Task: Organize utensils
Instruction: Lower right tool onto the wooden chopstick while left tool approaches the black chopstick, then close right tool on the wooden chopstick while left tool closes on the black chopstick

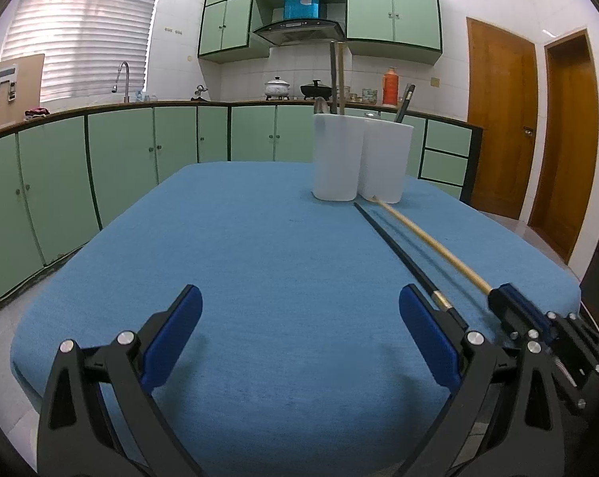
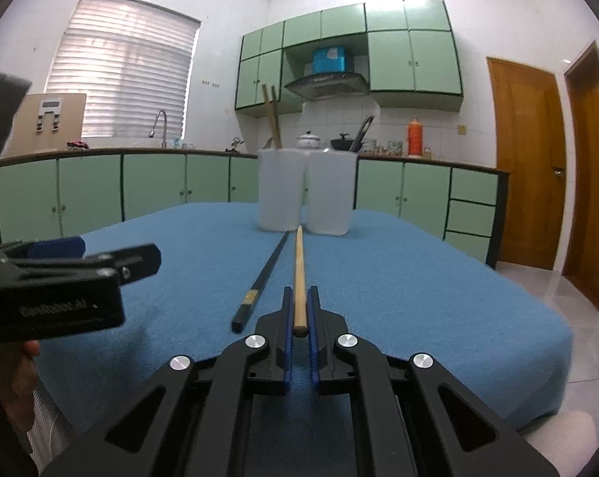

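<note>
Right wrist view: my right gripper point(image 2: 299, 320) is clenched on the butt end of the wooden chopstick point(image 2: 298, 262), pads pinching it from both sides, stick running straight ahead of the fingers w/ its far tip resting on the blue tablecloth point(image 2: 419, 286) just short of the two white holder cups point(image 2: 305, 192). Black chopstick point(image 2: 264, 274) lies just left of my grip, roughly parallel, not touching the pads. Left gripper point(image 1: 299, 330) sits beside it on the left, jaws spread wide, nothing between them. Cups already hold upright utensils: wooden sticks in the left one, a dark handle in the right. Step in hand, I reckon: lift the wooden stick & drop it in w/ its mates. To do it well: grip is right at the end, so the long free length will sag or swing; I'd raise slowly, tilt tip down, clear the rim before lowering, & avoid knocking the light cups over. Don't drag the black one along.
</note>
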Demonstrator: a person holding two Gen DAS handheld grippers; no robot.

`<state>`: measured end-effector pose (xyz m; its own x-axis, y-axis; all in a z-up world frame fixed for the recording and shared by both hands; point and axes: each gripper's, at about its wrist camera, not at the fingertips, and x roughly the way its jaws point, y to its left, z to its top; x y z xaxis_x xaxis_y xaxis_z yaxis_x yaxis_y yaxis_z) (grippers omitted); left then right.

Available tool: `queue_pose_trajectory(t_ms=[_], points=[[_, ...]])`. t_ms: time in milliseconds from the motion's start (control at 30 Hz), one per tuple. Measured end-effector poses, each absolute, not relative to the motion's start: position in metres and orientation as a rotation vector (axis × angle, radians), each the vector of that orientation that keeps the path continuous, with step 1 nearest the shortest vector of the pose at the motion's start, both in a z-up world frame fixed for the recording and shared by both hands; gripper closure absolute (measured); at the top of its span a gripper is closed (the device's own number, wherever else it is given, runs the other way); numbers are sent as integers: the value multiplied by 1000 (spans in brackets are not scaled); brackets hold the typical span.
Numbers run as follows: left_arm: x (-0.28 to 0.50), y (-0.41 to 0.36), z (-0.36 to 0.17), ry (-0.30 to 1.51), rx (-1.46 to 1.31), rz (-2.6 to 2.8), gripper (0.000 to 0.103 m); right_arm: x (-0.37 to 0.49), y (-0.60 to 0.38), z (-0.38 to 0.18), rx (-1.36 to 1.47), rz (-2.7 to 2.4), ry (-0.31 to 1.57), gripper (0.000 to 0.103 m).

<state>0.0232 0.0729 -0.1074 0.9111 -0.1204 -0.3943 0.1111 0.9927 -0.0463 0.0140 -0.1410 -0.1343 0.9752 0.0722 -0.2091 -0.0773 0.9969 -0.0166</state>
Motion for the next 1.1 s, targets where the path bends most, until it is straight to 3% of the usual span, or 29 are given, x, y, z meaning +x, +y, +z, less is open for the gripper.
queue_pose_trajectory(t_ms=[433,600,800,1033,1100], points=[[22,23,-115,428,-41,-171,7,7,-184,-128,39,-34,210,97],[29,6,-122,449,-35,-165,30,6,-192,-130,53,-39,208,97],[27,-9,-129,416,-16,-126,47,7,-198,-131,66,-49,209,97],[21,-20,-134,377,-35,-78,57,9,-196,-131,73,-48,214,97],[22,-23,-134,376,-41,-81,70,8,-196,-131,73,-49,212,96]])
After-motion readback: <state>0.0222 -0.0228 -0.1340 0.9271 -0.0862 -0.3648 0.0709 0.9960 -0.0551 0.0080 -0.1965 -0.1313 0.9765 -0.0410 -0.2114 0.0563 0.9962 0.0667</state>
